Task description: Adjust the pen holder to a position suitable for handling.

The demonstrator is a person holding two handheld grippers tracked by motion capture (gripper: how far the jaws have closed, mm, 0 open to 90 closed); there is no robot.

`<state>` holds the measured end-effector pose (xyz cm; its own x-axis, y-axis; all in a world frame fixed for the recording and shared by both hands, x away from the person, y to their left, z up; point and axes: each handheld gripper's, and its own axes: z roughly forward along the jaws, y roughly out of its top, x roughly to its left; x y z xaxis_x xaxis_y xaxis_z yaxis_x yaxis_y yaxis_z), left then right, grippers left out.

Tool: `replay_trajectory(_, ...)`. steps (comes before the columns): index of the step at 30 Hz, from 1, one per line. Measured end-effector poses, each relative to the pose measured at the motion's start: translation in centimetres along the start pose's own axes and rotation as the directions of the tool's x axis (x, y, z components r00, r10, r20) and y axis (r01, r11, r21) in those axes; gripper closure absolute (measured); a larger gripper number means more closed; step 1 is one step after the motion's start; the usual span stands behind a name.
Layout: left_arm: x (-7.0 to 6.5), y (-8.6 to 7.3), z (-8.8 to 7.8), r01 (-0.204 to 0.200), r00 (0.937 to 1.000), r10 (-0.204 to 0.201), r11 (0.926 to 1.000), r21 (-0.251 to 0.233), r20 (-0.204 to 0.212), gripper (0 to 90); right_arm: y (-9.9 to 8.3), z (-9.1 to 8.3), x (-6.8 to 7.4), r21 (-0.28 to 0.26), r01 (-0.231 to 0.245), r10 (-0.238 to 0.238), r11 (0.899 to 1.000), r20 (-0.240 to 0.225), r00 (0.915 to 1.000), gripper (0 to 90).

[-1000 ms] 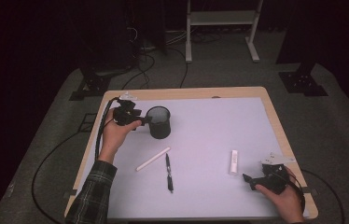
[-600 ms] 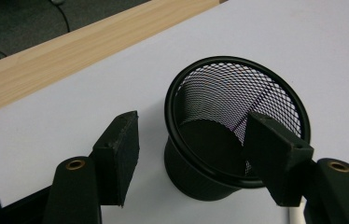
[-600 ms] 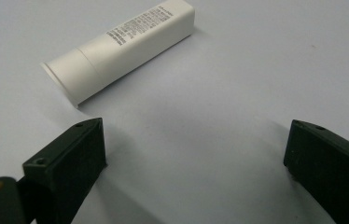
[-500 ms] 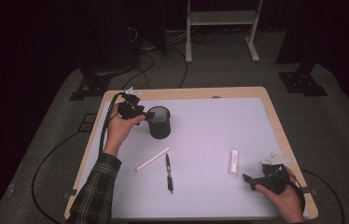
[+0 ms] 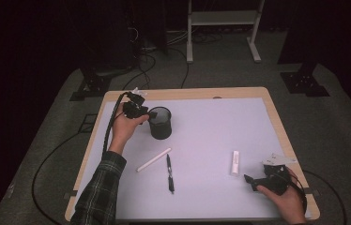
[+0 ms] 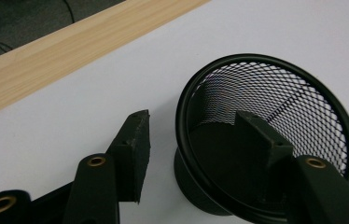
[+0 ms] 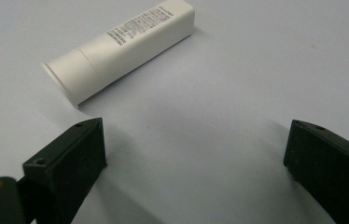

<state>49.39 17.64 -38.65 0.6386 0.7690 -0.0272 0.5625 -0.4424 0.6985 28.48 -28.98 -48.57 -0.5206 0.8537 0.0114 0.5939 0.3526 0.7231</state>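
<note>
Left gripper (image 6: 189,135) sits at the black mesh cup (image 5: 160,123), near the far left corner of the worktop (image 5: 220,105). In the left gripper view one jaw is outside the cup wall and the other inside, straddling the rim on the side nearest the hand. The jaws have just been closing, with the cup wall between them. A gap remains between the outer pad and the mesh, so they are part-way closed and not clamped. Cup (image 6: 275,140) stands upright with its mouth up. In the high view the left hand (image 5: 125,127) comes in from the cup's left, cable looping back over the left edge.

Right gripper (image 5: 259,180) rests low near the near right corner, held in the right hand (image 5: 284,197). Its jaws stand wide with bare worktop between them. In the right gripper view a white tube (image 7: 119,49) lies flat just beyond the jaws, cap end toward the left jaw and clear of both pads. Printed text on its body is too small to read.

Mid-worktop, toward the near edge and well apart from the cup: a white stick (image 5: 153,160) lying diagonally, and a black pen (image 5: 169,173) just to its right, the two close but not touching. The same tube (image 5: 234,162) lies between the pen and the right gripper.
</note>
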Motion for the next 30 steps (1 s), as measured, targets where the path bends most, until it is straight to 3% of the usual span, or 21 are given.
replay_trajectory(3,-0.1,0.1,0.4,-0.013,0.9999,0.013,0.9998,0.018,-0.002,52.1,0.0,0.0,0.0,0.000,0.000,0.000,1.000,0.000,1.0000,4.7)
replay_trajectory(12,-0.1,0.2,1.2,0.003,1.0000,-0.002,0.9991,0.043,-0.008,59.9,0.0,0.0,0.0,0.000,0.000,0.000,1.000,0.000,1.0000,4.7)
replay_trajectory(23,-0.1,0.1,1.7,0.012,0.9994,-0.010,0.9972,0.073,-0.034,76.9,0.0,0.0,0.0,0.001,0.002,-0.002,1.000,-0.001,1.0000,4.7)
replay_trajectory(30,-0.1,0.3,1.7,0.016,0.9992,-0.013,0.9966,0.081,-0.037,79.7,0.0,0.0,0.0,0.000,0.002,-0.002,1.000,0.000,1.0000,4.7)
